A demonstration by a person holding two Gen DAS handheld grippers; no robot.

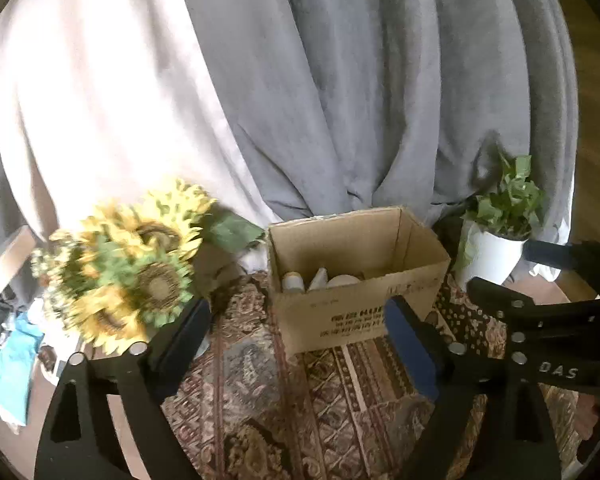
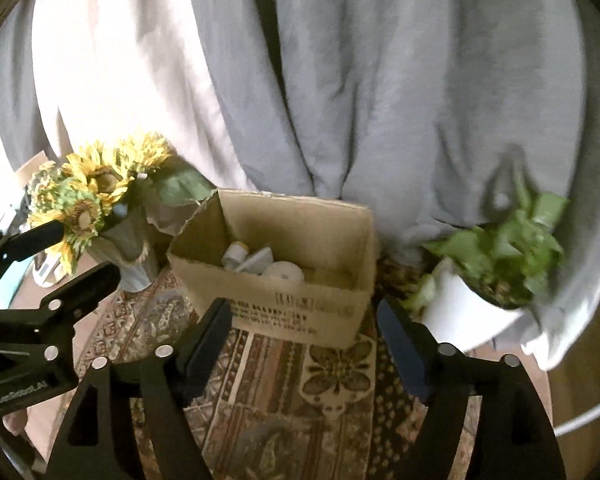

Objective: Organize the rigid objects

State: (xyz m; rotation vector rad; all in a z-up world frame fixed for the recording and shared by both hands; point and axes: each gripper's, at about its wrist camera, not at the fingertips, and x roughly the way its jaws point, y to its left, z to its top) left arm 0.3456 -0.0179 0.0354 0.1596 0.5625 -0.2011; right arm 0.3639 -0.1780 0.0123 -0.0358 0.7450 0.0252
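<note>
Cardboard box upright, mouth up, long axis left-right; pale containers lie inside. Left gripper and right gripper gape wide, empty.

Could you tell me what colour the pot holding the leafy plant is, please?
White; the pot shows best in the left wrist view.

Box on rug, between sunflowers left and plant right
</note>
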